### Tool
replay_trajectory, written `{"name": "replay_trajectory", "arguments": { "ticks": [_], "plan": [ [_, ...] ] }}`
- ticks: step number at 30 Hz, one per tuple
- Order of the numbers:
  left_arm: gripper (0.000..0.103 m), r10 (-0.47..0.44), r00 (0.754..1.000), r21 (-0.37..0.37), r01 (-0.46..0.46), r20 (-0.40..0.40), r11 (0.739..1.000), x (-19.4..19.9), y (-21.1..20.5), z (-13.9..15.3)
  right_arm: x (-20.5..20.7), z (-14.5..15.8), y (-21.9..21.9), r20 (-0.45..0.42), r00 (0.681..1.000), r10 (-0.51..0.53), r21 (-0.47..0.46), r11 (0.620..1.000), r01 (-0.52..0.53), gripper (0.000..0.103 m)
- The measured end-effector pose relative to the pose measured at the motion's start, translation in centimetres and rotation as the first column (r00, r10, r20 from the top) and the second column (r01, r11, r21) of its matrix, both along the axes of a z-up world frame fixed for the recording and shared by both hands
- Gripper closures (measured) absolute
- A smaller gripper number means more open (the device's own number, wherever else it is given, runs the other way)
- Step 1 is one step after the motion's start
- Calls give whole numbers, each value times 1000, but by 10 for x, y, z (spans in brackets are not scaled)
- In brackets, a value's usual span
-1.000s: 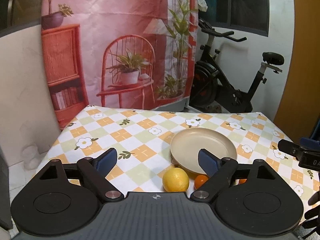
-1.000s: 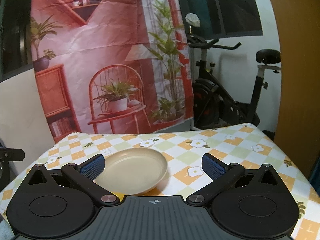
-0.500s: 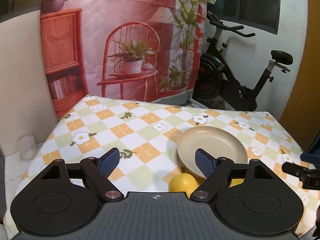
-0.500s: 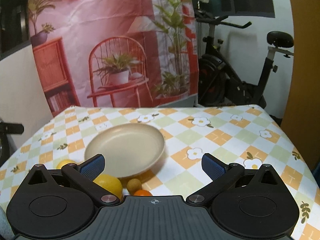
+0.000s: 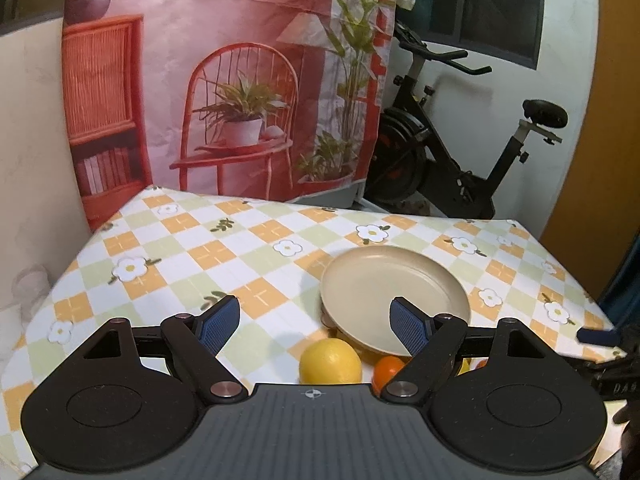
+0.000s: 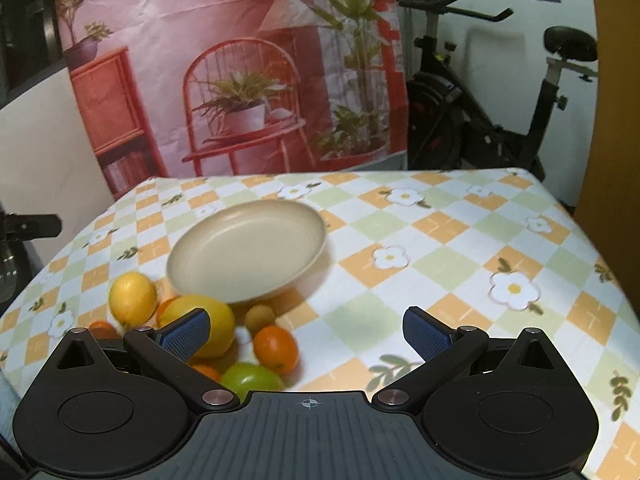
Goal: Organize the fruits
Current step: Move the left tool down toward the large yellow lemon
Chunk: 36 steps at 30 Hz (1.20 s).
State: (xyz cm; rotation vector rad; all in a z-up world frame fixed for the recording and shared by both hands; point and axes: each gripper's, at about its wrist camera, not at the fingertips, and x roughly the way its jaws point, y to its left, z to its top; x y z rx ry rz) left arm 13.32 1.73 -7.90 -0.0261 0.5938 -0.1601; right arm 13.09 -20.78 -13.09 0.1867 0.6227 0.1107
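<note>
An empty beige plate [image 6: 248, 252] sits on the checkered flower tablecloth [image 6: 440, 248]; it also shows in the left wrist view [image 5: 394, 284]. Fruit lies in a cluster by its near rim: a lemon [image 6: 133, 298], a larger yellow fruit [image 6: 208, 322], a small brown fruit [image 6: 260, 317], an orange [image 6: 276, 349] and a green fruit [image 6: 250, 380]. In the left wrist view a lemon [image 5: 330, 362] and a small orange [image 5: 388, 367] show. My left gripper [image 5: 316, 326] is open and empty above the lemon. My right gripper [image 6: 306, 334] is open and empty above the fruit.
A printed pink backdrop [image 5: 224, 80] hangs behind the table. An exercise bike [image 5: 460, 152] stands at the back right. The table's right edge [image 6: 600, 248] drops off near an orange wall. The other gripper's tip [image 5: 600, 336] shows at the right edge of the left wrist view.
Both grippers have tilted down and come closer to the table. The right wrist view has dropped from the plate alone to take in the fruit cluster. Both stay open.
</note>
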Motion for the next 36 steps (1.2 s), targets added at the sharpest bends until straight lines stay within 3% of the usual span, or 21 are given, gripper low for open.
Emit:
{"name": "replay_trajectory", "arguments": {
  "ticks": [11, 21, 36],
  "plan": [
    [23, -50, 998, 47, 52, -33, 998, -7, -9, -11, -6, -2, 37, -17, 992, 128, -20, 991, -129, 5],
    [31, -13, 999, 39, 14, -39, 999, -19, 5, -11, -17, 4, 51, -7, 987, 162, -26, 986, -162, 11],
    [33, -55, 998, 43, 55, -18, 998, -25, 2, -3, -18, 15, 54, 18, 976, 216, -72, 974, -214, 33]
  ]
}}
